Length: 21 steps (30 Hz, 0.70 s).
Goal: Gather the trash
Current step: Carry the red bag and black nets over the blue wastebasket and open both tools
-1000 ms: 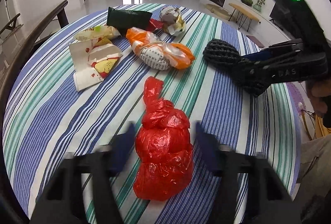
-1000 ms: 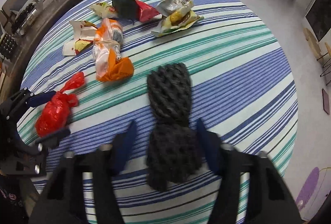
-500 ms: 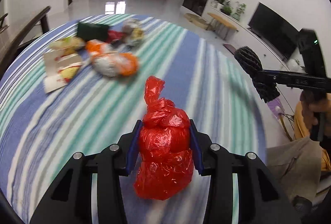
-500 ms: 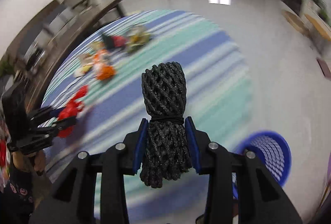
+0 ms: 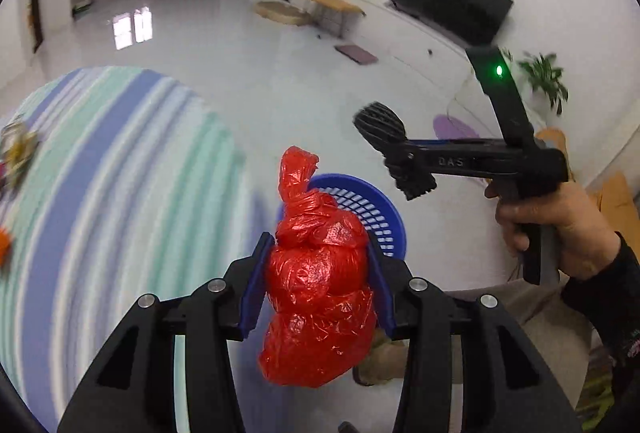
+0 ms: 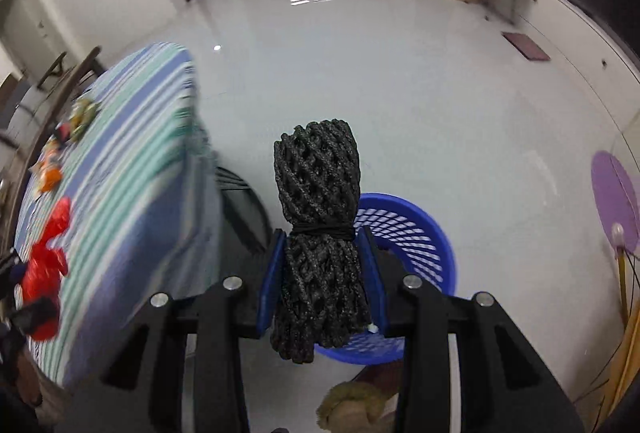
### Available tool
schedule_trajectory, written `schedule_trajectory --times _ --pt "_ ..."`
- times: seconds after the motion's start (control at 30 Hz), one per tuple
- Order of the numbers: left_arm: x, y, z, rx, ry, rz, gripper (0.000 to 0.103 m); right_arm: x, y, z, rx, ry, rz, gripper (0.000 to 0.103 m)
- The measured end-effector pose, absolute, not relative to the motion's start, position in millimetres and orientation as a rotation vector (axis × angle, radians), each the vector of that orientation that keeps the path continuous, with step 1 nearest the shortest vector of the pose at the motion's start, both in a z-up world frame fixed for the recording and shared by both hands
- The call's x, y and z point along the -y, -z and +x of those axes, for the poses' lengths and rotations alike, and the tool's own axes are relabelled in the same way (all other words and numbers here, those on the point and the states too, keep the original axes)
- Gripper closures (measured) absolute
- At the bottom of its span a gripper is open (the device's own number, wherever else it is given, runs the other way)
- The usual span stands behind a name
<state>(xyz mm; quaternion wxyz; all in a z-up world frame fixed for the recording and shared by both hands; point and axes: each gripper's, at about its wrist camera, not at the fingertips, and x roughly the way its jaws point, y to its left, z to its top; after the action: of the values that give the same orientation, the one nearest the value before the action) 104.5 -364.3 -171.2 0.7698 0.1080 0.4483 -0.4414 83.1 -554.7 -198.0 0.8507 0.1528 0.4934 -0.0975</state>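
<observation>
Blue pads of the left gripper [image 5: 316,283] press both sides of a knotted red plastic bag [image 5: 318,297], clamped around its middle; the knot rises past the fingertips and the bottom sags below them. Behind it on the floor stands a blue basket [image 5: 386,217]. The right gripper [image 6: 322,277] is closed on a black mesh bundle [image 6: 318,233], its pads just below the band cinching the bundle, over the basket's near rim. Other scraps lie on the striped table [image 6: 132,193].
</observation>
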Motion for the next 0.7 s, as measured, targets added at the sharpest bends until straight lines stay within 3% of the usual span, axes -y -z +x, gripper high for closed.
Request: schedule_trajectory --times 0.23,0.57,0.63,0.7 --pt "451 225 112 -1.052 0.969 0.280 0.057 603 226 72 -1.048 0.242 0.418 0.067" --pt "513 281 127 -1.098 0.969 0.319 0.055 639 256 63 -1.077 0.224 0.524 0.064" --pt "519 291 132 -1.099 0.971 0.320 0.046 645 261 62 -1.069 0.234 0.531 0.061" --pt "525 297 134 -1.081 0.959 0.312 0.020 650 264 62 -1.063 0.242 0.539 0.045"
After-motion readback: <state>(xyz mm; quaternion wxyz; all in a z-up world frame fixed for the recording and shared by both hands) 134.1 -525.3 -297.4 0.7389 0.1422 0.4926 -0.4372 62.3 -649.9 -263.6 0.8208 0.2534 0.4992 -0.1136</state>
